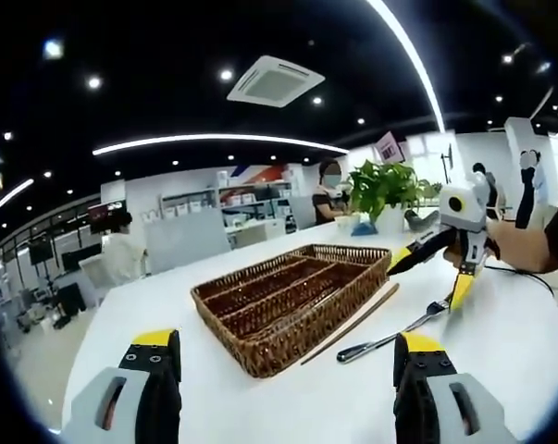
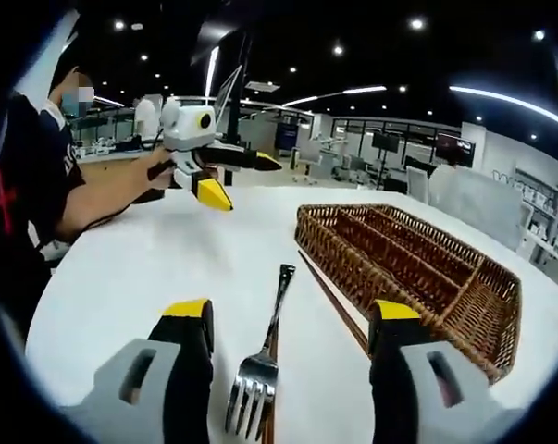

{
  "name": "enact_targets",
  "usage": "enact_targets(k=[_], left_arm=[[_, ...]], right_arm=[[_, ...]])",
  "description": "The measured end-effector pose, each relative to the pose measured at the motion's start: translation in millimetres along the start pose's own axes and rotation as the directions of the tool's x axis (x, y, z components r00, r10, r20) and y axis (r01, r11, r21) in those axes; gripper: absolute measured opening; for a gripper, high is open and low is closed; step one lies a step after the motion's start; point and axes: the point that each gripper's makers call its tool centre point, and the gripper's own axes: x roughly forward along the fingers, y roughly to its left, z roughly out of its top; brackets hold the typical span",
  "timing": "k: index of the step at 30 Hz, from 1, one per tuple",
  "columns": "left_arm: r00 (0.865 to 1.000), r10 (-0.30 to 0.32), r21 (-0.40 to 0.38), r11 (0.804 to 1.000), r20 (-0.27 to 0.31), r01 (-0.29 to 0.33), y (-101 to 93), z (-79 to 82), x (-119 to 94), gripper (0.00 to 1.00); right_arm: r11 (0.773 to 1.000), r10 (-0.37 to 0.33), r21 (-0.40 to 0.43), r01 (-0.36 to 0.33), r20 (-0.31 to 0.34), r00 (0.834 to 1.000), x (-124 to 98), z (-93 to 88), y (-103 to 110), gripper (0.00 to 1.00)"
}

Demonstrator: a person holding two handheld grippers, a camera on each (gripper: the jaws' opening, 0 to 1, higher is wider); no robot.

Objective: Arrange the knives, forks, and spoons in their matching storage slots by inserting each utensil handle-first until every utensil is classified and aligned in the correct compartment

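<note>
A brown wicker tray (image 1: 292, 298) (image 2: 417, 268) with long, empty compartments sits on the white table (image 1: 260, 398). A metal fork (image 1: 390, 336) (image 2: 265, 356) lies beside it, with a brown chopstick (image 1: 353, 324) (image 2: 334, 301) between fork and tray. A second brown stick shows under the fork's tines. My right gripper (image 2: 291, 324) (image 1: 427, 282) stands open, its jaws on either side of the fork's tines without touching them. My left gripper (image 1: 286, 356) (image 2: 241, 178) is open too, held above the table across from the tray, with nothing between its jaws.
A potted green plant (image 1: 385, 185) stands at the table's far side. A person's forearm (image 2: 103, 199) holds the left gripper. People and office desks fill the background. Bare white table surrounds the tray, and its edge curves close on the left (image 1: 84, 370).
</note>
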Motion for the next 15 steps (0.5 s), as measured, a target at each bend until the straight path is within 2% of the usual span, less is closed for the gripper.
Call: enact_targets(k=[4,8,11,15], left_arm=[[1.0,-0.003,0.0,1.0,0.002,0.003,-0.9,0.6,0,1.0],[1.0,-0.007,0.004,1.0,0.004,0.007,-2.3,1.3,0,1.0],[1.0,-0.008,0.004,1.0,0.001,0.008,-2.8,0.5,1,1.0],[1.0,-0.007,0.006,1.0,-0.002,0.007,-2.6,-0.4,1,1.0]], right_arm=[[0.997,0.033,0.064,-0.032,-0.006,0.999,3,-1.8,4,0.68],[0.996,0.051,0.077,-0.049,-0.016,0.999,4,-2.4,9,0.58],[0.993,0.074,0.091,-0.072,-0.02,0.997,5,-2.7,13,0.57],[0.995,0.074,0.07,-0.071,-0.049,0.996,5,-8.7,13,0.55]])
